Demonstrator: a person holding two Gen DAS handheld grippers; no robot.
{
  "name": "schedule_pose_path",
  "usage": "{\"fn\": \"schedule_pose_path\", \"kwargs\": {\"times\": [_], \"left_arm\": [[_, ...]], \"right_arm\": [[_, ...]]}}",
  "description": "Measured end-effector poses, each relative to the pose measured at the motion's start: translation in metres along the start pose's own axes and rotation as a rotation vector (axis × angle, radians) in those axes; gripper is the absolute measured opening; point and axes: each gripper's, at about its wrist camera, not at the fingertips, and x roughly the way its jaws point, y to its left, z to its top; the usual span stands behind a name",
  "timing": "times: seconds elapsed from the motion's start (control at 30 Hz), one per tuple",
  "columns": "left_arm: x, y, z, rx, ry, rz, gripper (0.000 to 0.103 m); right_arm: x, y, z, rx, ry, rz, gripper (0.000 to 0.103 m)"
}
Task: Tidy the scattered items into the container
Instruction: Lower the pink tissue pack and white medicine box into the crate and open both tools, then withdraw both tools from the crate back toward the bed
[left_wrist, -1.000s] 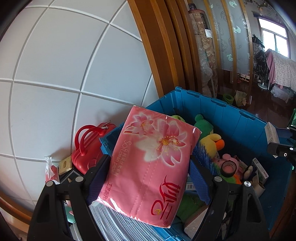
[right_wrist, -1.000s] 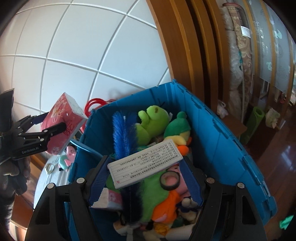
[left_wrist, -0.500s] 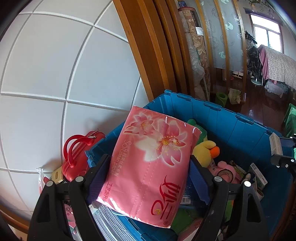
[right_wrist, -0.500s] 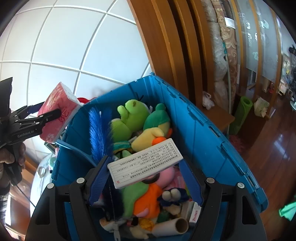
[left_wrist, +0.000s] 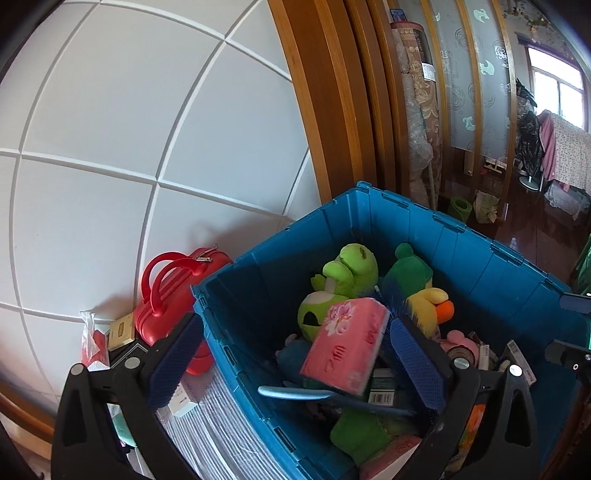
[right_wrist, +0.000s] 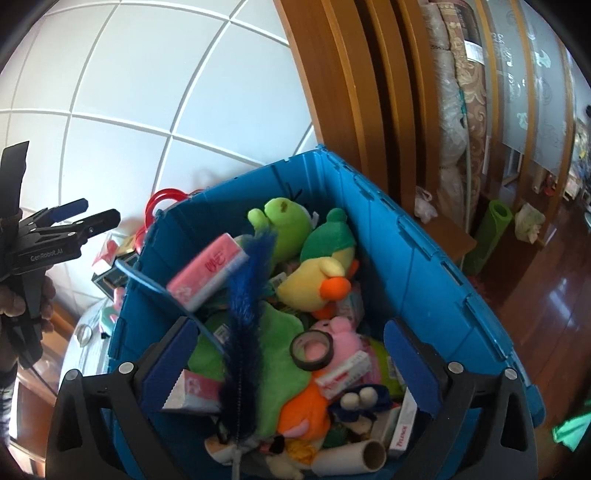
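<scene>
A blue plastic bin (left_wrist: 476, 251) (right_wrist: 406, 258) holds several plush toys, boxes and a blue feather duster (right_wrist: 247, 295). The pink tissue pack (left_wrist: 343, 347) (right_wrist: 207, 273) lies in the bin on the toys. My left gripper (left_wrist: 295, 354) is open and empty above the bin's left rim; it also shows at the left of the right wrist view (right_wrist: 92, 218). My right gripper (right_wrist: 291, 362) is open and empty over the bin. The white box (right_wrist: 343, 373) lies on the toys near a roll of tape (right_wrist: 312, 349).
A red handbag (left_wrist: 173, 284) and small boxes sit left of the bin against a white panelled wall (left_wrist: 110, 129). A wooden door frame (left_wrist: 332, 110) stands behind. A green rolled mat (right_wrist: 487, 232) stands on the wooden floor at the right.
My left gripper has opened and the pink tissue pack has dropped into the bin. My right gripper has opened and the white box now lies among the toys.
</scene>
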Motion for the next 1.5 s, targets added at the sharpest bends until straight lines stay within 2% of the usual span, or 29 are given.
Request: {"fn": "schedule_pose_path", "kwargs": {"times": [0.33,0.77,1.1,1.5], "left_arm": [[-0.029,0.056,-0.058,-0.092,0.033,0.061,0.103],[-0.084,0.156,-0.158,-0.222,0.061,0.163,0.103],[-0.114,0.228,-0.232,-0.301,0.081,0.226,0.103],[-0.120,0.295,-0.305,-0.339,0.124,0.237,0.103]], "right_arm": [[0.003,0.060,-0.010,-0.068,0.004,0.064,0.103],[0.005,0.184,-0.034,-0.212,0.020,0.139,0.103],[0.029,0.288,-0.059,-0.336,0.043,0.189,0.103],[0.073,0.373,-0.088,-0.405,0.094,0.174,0.103]]}}
